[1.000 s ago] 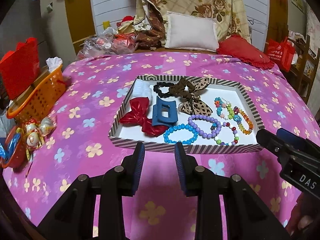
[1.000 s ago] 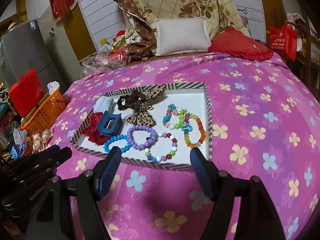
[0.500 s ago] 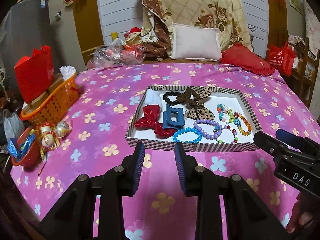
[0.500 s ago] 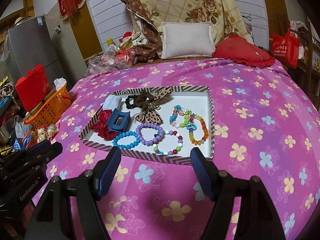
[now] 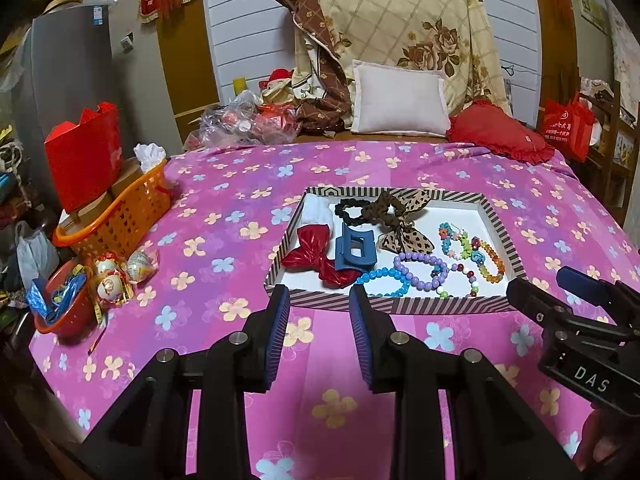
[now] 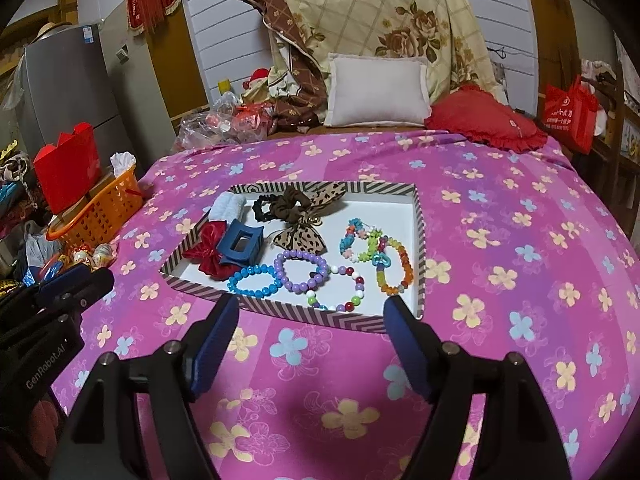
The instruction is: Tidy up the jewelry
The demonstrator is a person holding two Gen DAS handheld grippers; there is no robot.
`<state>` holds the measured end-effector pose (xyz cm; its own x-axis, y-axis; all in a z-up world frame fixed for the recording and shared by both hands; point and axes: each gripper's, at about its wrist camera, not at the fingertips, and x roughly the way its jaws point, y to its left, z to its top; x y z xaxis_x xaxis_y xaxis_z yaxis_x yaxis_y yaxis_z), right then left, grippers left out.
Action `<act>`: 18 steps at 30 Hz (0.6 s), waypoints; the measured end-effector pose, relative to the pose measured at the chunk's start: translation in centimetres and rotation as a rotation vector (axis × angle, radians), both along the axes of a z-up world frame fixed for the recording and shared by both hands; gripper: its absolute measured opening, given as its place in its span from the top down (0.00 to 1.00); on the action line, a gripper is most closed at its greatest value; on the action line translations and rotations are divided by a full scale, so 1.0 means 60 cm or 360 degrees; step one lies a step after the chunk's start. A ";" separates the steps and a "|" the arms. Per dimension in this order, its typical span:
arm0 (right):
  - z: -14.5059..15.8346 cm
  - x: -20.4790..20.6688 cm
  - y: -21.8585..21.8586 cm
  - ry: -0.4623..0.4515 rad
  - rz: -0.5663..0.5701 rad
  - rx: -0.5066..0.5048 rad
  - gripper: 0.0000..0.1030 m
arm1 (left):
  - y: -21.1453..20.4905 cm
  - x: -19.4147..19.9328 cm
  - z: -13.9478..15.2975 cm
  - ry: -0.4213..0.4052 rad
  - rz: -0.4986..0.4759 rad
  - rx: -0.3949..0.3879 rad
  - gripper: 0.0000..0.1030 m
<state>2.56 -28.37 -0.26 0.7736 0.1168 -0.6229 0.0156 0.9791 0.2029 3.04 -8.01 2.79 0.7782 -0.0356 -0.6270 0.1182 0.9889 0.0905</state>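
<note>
Both pairs of tongs have drawn back from the striped-rimmed shallow white cardboard tray, which a second ago filled the middle of each view and now sits smaller and higher in the frame, with more of the pink flower-print bedspread showing in front of it. The left tongs hang at the bottom centre of their view with the blue pads partly apart and nothing between them; the right tongs stand much wider, their jaws opening a little further at this moment, also empty. Everything lies inside the tray: the glossy red fabric bow and dark blue plastic claw clip at its left, the leopard-print brown fabric bow beside a black scrunchie toward the back, a white fluffy hair tie in the far left corner, and along the front a row of bracelets: bright blue beaded, lilac beaded, mixed red-white-green beaded and orange translucent beaded, with a pastel flower-bead bracelet behind. Nothing lies loose on the bedspread near the tray, so I judge the sorting finished or nearly so, and this pulling away looks like the end of the job.
</note>
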 end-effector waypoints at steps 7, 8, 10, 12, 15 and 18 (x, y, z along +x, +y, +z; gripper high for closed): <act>-0.001 0.002 0.003 0.0009 0.0011 -0.0005 0.23 | 0.000 -0.001 0.000 0.0002 0.0001 0.0003 0.73; 0.000 0.003 0.004 0.0008 0.0012 -0.0005 0.23 | 0.001 0.000 -0.001 0.0001 0.0000 0.0004 0.73; 0.000 0.003 0.004 0.0008 0.0012 -0.0005 0.23 | -0.001 -0.001 0.000 -0.0001 0.0002 0.0007 0.73; -0.001 0.003 0.004 0.0010 0.0011 -0.0005 0.23 | -0.001 0.000 0.000 0.0003 0.0001 0.0004 0.73; -0.001 0.004 0.004 0.0015 0.0012 -0.0001 0.23 | -0.003 0.000 -0.001 0.0005 -0.0001 0.0006 0.73; -0.004 0.007 0.004 0.0029 0.0010 0.0008 0.23 | -0.006 0.005 -0.007 0.0012 -0.0003 0.0004 0.73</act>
<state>2.96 -28.15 -0.52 0.7614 0.1245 -0.6362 0.0134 0.9782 0.2073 3.32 -8.40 2.38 0.7732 -0.0355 -0.6332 0.1206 0.9884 0.0918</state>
